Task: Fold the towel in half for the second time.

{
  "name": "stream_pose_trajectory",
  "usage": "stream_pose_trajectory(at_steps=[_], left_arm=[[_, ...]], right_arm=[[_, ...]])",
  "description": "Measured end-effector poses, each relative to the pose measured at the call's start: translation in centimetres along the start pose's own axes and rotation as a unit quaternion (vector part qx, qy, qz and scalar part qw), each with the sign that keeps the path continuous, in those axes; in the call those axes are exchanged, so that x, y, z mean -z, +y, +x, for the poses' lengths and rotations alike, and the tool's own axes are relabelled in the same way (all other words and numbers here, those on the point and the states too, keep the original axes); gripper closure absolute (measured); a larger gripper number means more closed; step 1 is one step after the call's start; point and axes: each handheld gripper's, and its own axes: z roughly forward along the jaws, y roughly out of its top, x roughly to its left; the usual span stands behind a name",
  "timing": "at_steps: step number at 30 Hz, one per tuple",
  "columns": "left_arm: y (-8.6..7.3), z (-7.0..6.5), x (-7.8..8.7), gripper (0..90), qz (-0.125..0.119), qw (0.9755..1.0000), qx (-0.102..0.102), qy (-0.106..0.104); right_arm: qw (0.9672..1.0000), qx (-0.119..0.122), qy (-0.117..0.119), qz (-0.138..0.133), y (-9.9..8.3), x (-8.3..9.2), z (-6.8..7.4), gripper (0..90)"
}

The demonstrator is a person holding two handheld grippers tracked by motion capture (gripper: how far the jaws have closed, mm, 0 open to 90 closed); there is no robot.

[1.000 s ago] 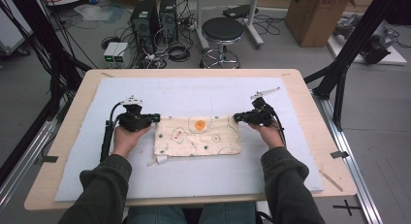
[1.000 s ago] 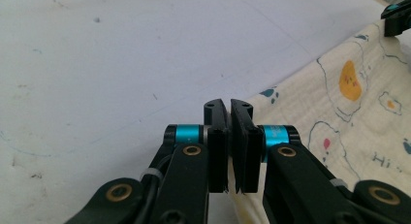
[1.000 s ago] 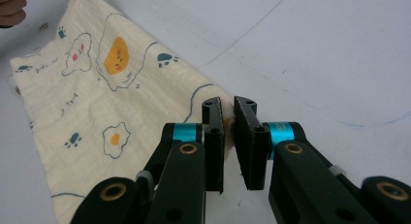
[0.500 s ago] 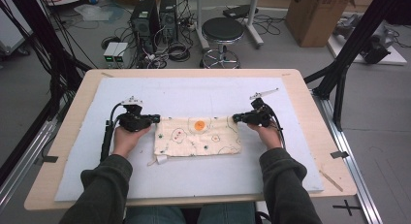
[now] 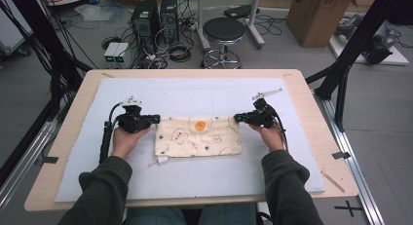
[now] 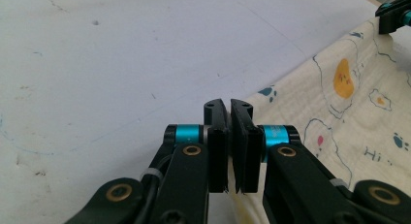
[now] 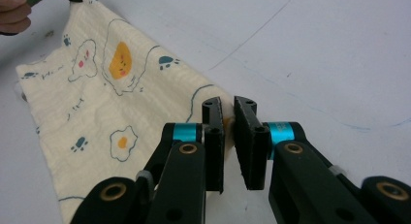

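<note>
While high view hides pinches, left gripper, right gripper clamp cloth corners

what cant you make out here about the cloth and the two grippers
- Left gripper view: the cloth corner between the pads is hidden by its shut jaws.
- Right gripper view: the pinched cloth edge is covered by its jaws.
- High view: small white tag at the cloth's near left corner, too small to read.

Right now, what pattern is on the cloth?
Cream cloth with fried eggs and paw prints, clearest in the right gripper view.
</note>
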Motion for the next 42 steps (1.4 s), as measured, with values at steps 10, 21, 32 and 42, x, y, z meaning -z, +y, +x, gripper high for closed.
stream_pose_trajectory(at_steps=[10,21,32,42], left_arm=[[-0.1,-0.3,0.0,85.4,-0.005,1.0,-0.004,-0.003],[-0.3,-0.9,0.9,85.4,-0.013,0.9998,-0.013,-0.009],[-0.8,-1.5,1.3,85.4,-0.01,0.9994,-0.029,-0.014],[-0.8,-2.3,1.8,85.4,-0.008,0.9986,-0.047,-0.023]], right_arm=[[1.0,0.008,0.001,0.0,-0.1,0.2,0.1,82.6],[0.9997,0.021,0.007,-0.008,0.0,0.8,1.0,82.5],[0.9997,0.022,0.01,-0.005,-0.9,1.0,1.7,82.5],[0.9994,0.029,0.017,-0.004,-1.3,1.5,2.1,82.4]])
